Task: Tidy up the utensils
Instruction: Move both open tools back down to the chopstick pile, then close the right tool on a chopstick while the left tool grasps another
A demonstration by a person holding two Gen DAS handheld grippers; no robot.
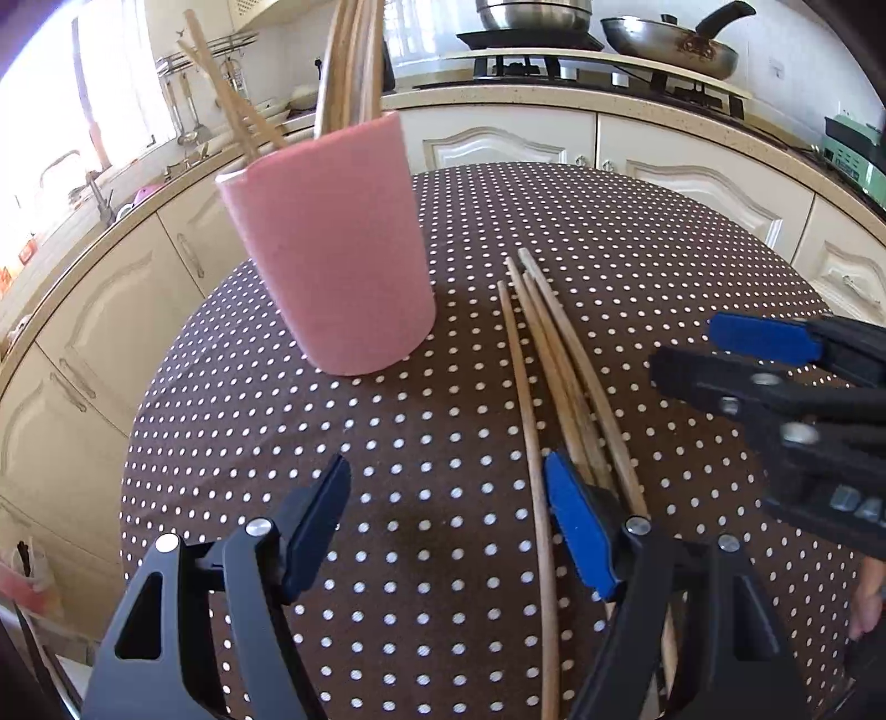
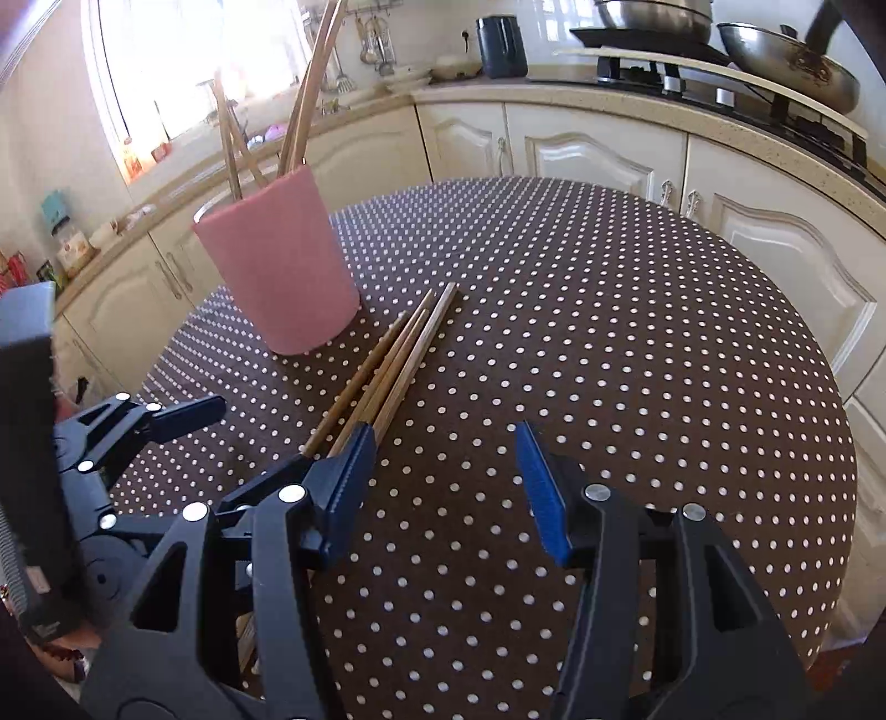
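1. Underfoot for everything is a round table [image 1: 637, 249] covered in a dark brown cloth with small white dots; its far edge curves close to the cabinets.
2. Cream cabinets [image 1: 686, 166] with raised panel doors run along two walls under a pale speckled counter [image 2: 470, 91].
3. On the counter a gas stove [image 1: 581, 61] carries a steel pot and a frying pan [image 1: 670, 47] with a black handle; a bright window [image 2: 166, 66] lights the corner on the other side, with ladles hanging nearby.
4. A pink cup [image 1: 332, 249] stands upright on the cloth, with several wooden chopsticks leaning out of it.
5. Four loose chopsticks [image 1: 559, 354] lie bundled on the table just beside the cup, tips pointing toward the far edge.
6. The left gripper [image 1: 448, 520] hangs over the cloth with its jaws spread and nothing between them; its right finger [image 1: 578, 526] sits over the near part of the bundle, whether touching I cannot tell.
7. The right gripper [image 2: 443, 493] is likewise parted and empty, its left finger [image 2: 343, 487] over the near ends of the loose chopsticks.
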